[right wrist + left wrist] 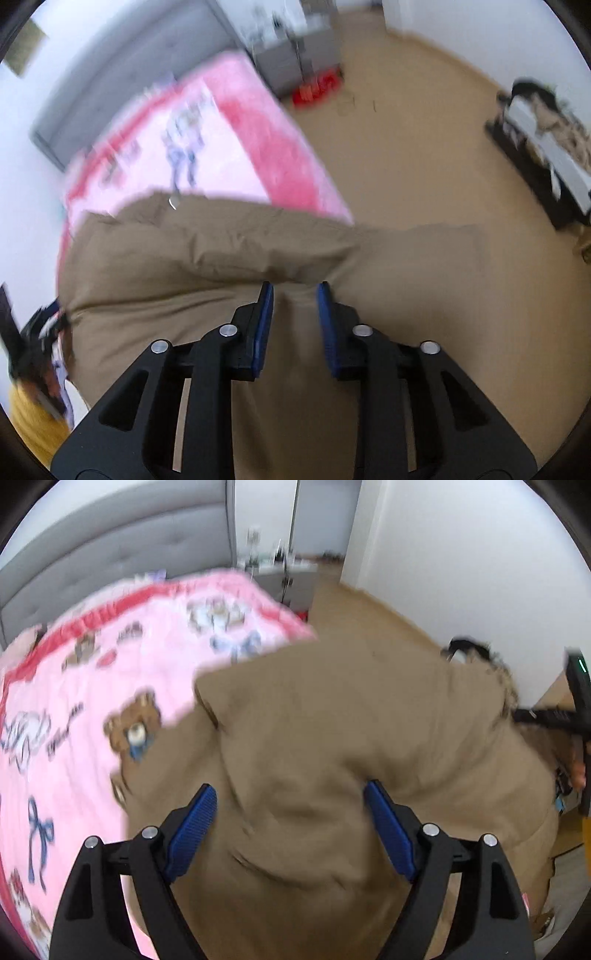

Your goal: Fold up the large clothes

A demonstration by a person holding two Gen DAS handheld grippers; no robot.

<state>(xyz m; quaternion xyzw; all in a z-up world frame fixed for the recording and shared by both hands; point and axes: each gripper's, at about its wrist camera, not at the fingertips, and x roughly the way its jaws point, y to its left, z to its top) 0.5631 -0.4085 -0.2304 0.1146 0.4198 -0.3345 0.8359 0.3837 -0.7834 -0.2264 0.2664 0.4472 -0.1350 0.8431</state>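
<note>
My left gripper (pixel 290 794) has its jaws spread wide above the brown coat (pixel 332 720), which lies on the pink bed (pixel 92 664). My right gripper (pixel 294 291) has a fold of the coat between its jaws; whether the pads press it, I cannot tell.

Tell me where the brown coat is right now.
The brown coat lies bunched at the near edge of the bed, over the pink bear-print blanket, in the lower centre of both wrist views, with a ridge of it between the right gripper jaws.
</note>
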